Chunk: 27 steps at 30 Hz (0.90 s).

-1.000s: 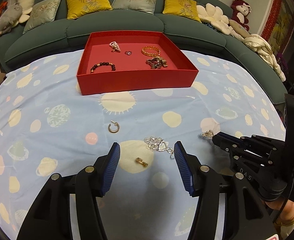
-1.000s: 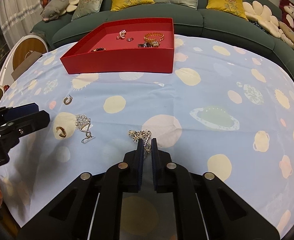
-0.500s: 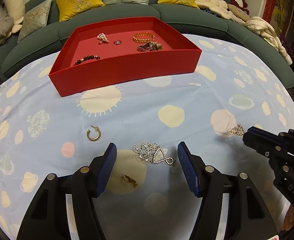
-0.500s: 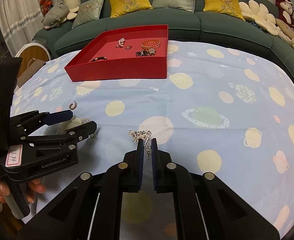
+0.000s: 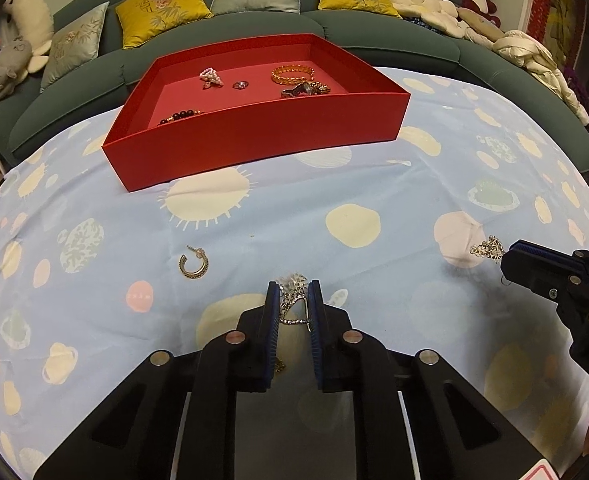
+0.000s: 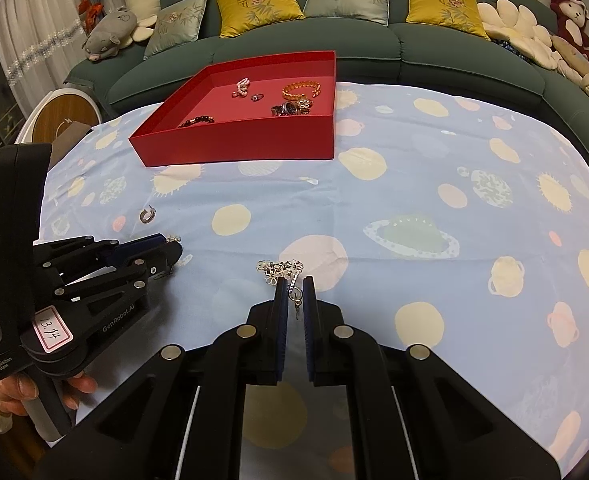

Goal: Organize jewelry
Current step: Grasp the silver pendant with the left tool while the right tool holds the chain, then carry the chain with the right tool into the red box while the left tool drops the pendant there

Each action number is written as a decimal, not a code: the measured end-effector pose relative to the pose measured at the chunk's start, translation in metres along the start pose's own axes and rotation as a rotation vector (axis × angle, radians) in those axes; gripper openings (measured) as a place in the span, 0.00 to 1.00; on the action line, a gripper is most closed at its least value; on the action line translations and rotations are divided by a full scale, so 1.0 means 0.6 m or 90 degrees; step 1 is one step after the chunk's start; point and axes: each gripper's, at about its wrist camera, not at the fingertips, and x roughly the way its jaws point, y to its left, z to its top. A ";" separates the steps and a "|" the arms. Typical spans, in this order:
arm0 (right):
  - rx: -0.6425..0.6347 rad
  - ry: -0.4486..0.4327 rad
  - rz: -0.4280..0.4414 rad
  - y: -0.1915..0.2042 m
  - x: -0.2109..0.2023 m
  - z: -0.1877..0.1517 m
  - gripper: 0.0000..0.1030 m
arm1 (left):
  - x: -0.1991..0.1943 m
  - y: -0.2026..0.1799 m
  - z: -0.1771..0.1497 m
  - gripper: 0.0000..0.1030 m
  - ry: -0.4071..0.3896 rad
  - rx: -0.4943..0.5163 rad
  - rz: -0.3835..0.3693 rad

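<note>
Both grippers are black plastic with blue ribbed pads on the fingers and round silver screw heads along the arms. The left gripper (image 6: 174, 250) carries white "GenRobot.AI" lettering, a red-bordered label handwritten "13.14", and "Data Acquisition System" print. The right gripper (image 6: 292, 286) matches in build.

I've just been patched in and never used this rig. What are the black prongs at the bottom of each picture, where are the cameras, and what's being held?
Each picture comes from a camera on a hand-held two-finger gripper, looking along its fingers. The left gripper is closing on a silver flower earring; the right gripper is shut on a matching flower earring. Both earrings lie on the planet-print cloth, with a gold hoop earring loose beside them. The red tray already holds bracelets, a ring and a watch.
</note>
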 end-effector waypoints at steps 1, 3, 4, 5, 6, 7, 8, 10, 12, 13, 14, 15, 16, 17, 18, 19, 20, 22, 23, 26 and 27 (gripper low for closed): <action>-0.001 0.000 0.000 0.001 0.000 0.001 0.06 | 0.000 0.000 0.000 0.11 0.000 -0.001 -0.001; -0.001 0.000 0.001 0.001 0.000 0.001 0.06 | 0.000 -0.001 -0.001 0.11 -0.001 0.002 -0.001; -0.001 0.000 0.002 0.002 0.000 0.001 0.06 | -0.001 -0.002 -0.001 0.11 -0.002 0.003 -0.003; -0.002 0.000 0.002 0.002 0.000 0.001 0.06 | -0.002 -0.003 -0.001 0.11 -0.003 0.003 -0.003; -0.001 0.000 0.002 0.002 0.000 0.001 0.06 | -0.002 -0.002 0.000 0.11 -0.002 0.003 -0.005; 0.000 -0.001 0.003 0.003 0.000 0.002 0.06 | -0.003 -0.001 0.000 0.11 -0.003 0.001 -0.008; 0.001 -0.002 0.004 0.003 -0.001 0.002 0.06 | -0.005 -0.001 0.002 0.11 -0.005 -0.001 -0.008; 0.001 -0.005 0.007 0.006 -0.003 0.004 0.06 | -0.013 0.002 0.005 0.11 -0.011 -0.005 -0.011; 0.001 -0.009 0.009 0.008 -0.007 0.007 0.06 | -0.027 0.006 0.011 0.11 -0.023 -0.010 -0.013; 0.002 -0.013 0.011 0.009 -0.009 0.010 0.06 | -0.034 0.008 0.014 0.11 -0.029 -0.014 -0.015; 0.003 -0.016 0.013 0.010 -0.012 0.013 0.06 | -0.044 0.012 0.018 0.11 -0.036 -0.018 -0.019; 0.004 -0.022 0.015 0.011 -0.016 0.017 0.06 | -0.053 0.017 0.022 0.11 -0.042 -0.025 -0.023; 0.006 -0.026 0.017 0.011 -0.019 0.021 0.06 | -0.065 0.023 0.027 0.11 -0.051 -0.032 -0.027; 0.007 -0.032 0.020 0.011 -0.024 0.026 0.06 | -0.074 0.029 0.032 0.11 -0.058 -0.038 -0.030; 0.008 -0.037 0.022 0.013 -0.028 0.030 0.06 | -0.086 0.037 0.037 0.11 -0.068 -0.045 -0.032; 0.009 -0.044 0.024 0.014 -0.032 0.035 0.06 | -0.097 0.045 0.042 0.11 -0.077 -0.051 -0.034; 0.010 -0.049 0.026 0.016 -0.036 0.039 0.06 | -0.107 0.052 0.047 0.11 -0.085 -0.057 -0.034; 0.011 -0.060 0.029 0.019 -0.043 0.047 0.06 | -0.128 0.069 0.058 0.11 -0.105 -0.073 -0.036; 0.011 -0.063 0.030 0.020 -0.046 0.051 0.06 | -0.139 0.077 0.063 0.11 -0.115 -0.081 -0.036; 0.012 -0.074 0.034 0.025 -0.052 0.059 0.06 | -0.163 0.098 0.073 0.11 -0.138 -0.097 -0.034; 0.012 -0.077 0.036 0.027 -0.054 0.062 0.06 | -0.169 0.104 0.075 0.11 -0.144 -0.102 -0.032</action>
